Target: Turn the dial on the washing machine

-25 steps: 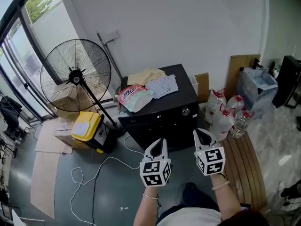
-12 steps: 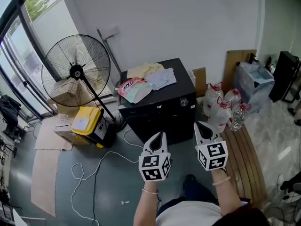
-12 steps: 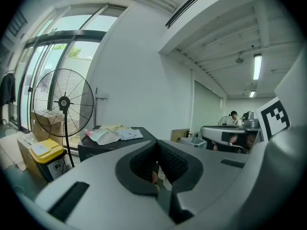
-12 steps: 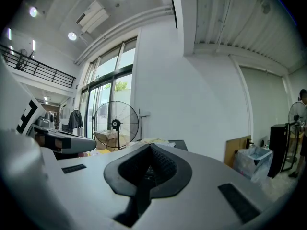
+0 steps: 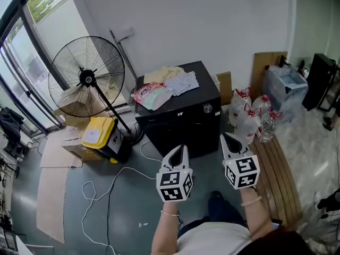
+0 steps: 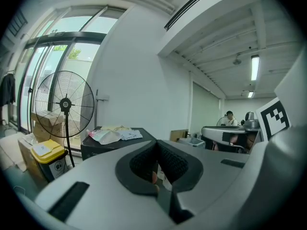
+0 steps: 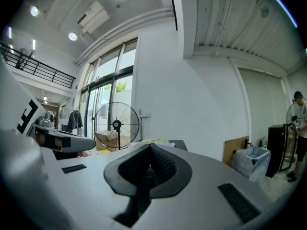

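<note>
The black washing machine point(image 5: 180, 122) stands against the white wall, with its small silver dial point(image 5: 207, 109) at the upper right of its front. Clothes and a pink packet point(image 5: 153, 96) lie on its lid. My left gripper point(image 5: 181, 150) and right gripper point(image 5: 227, 137) hover side by side in front of the machine, short of it, both shut and empty. The left gripper view shows shut jaws point(image 6: 156, 144) with the machine point(image 6: 98, 148) ahead on the left. In the right gripper view the jaws point(image 7: 149, 148) are shut too, and the machine's top point(image 7: 178, 143) peeks over them.
A large standing fan point(image 5: 87, 78) and a yellow-lidded box point(image 5: 98, 137) are left of the machine, with a white cable point(image 5: 106, 190) on the floor. Water bottles point(image 5: 249, 118), a plastic bin point(image 5: 287, 84) and a slatted wooden platform point(image 5: 276, 179) are at the right.
The washing machine lies a little higher in the head view than a second ago. Both grippers have shifted slightly and stay side by side, jaws still shut.
</note>
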`<state>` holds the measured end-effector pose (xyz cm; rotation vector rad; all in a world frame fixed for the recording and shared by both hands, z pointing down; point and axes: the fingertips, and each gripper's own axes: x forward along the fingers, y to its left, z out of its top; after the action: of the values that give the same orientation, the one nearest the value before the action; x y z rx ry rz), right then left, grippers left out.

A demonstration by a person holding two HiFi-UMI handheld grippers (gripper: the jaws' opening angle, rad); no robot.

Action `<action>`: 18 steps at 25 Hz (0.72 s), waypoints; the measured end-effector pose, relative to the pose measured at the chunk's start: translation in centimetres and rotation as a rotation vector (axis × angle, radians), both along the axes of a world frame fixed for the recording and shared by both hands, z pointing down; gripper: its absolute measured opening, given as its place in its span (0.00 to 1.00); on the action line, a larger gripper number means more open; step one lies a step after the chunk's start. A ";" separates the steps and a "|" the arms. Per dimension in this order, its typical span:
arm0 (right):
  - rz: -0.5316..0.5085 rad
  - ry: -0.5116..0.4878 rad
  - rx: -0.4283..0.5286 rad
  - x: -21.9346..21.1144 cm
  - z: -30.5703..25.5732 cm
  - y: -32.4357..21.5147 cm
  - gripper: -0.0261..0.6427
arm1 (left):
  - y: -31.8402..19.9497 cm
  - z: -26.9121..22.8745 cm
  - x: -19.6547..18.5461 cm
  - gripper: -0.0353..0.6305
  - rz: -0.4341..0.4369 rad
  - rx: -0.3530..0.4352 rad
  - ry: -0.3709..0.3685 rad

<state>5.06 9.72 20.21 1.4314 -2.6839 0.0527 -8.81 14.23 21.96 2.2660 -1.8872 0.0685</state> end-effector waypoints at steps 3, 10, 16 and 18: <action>-0.001 0.003 0.001 -0.2 0.0 0.5 0.08 | 0.6 -0.1 -0.2 0.08 0.001 0.006 -0.008; -0.005 0.013 0.002 -0.7 0.2 1.7 0.08 | 1.7 -0.1 -0.8 0.08 -0.002 0.010 -0.014; -0.002 0.015 -0.005 -0.5 0.5 2.5 0.08 | 2.5 0.0 -0.9 0.08 -0.003 0.013 -0.009; -0.001 0.018 -0.006 -0.5 0.6 2.6 0.08 | 2.6 0.0 -0.9 0.08 -0.003 0.014 -0.007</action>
<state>4.54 12.33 20.85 1.4222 -2.6674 0.0479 -9.70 16.81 22.00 2.2744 -1.9002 0.0631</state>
